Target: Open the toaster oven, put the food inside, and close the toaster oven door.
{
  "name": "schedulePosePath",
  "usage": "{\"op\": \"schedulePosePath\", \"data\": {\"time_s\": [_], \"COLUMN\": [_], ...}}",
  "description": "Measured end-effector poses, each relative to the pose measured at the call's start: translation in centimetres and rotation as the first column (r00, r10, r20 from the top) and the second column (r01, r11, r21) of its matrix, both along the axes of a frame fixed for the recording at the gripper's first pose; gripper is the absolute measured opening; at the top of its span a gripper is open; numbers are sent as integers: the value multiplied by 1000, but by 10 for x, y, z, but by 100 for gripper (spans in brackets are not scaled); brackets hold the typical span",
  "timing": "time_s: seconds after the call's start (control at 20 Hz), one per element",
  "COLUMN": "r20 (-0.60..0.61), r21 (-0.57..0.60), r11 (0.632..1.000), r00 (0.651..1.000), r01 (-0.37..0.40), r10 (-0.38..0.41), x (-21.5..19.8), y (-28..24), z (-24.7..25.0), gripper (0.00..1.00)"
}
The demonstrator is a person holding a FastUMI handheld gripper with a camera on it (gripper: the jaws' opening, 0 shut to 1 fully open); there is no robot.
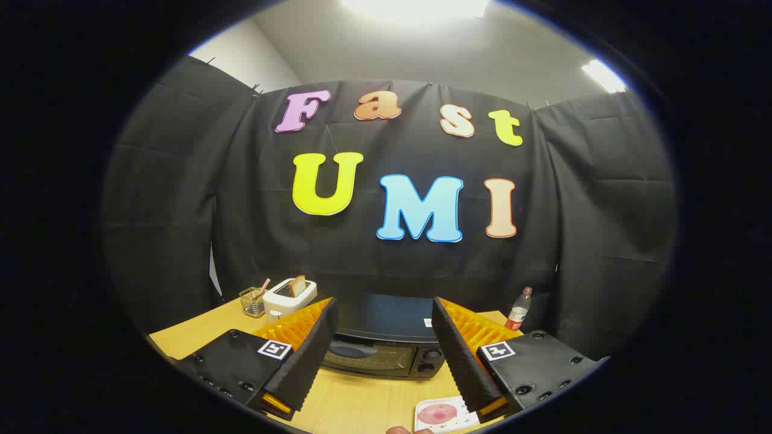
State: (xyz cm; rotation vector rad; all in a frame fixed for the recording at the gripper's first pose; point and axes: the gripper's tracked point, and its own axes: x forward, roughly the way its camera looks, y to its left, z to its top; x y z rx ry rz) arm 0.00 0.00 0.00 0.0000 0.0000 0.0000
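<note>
Gripper view: hand-held gripper (pixel 383 316) level, fingers wide apart (nothing held), facing closed toaster oven (pixel 386 343).

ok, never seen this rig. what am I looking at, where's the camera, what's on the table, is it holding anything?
No robot arm here: a person carries a two-finger gripper by hand, and a fisheye camera on it looks forward along the fingers. They are spread open and hold nothing. Beyond them, on a wooden table, stands a black toaster oven, door closed. Near the right finger lies a white tray with a pinkish piece of food. Further back: a white pop-up toaster with toast, a wire basket and a drink bottle.
</note>
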Motion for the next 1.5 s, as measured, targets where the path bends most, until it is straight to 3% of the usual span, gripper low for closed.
{"op": "schedulePosePath", "data": {"time_s": [1.5], "r20": [24], "r21": [28], "r11": [1000], "r00": [1000], "r01": [-9], "r10": [8], "x": [-13], "y": [3], "z": [10], "gripper": [98]}}
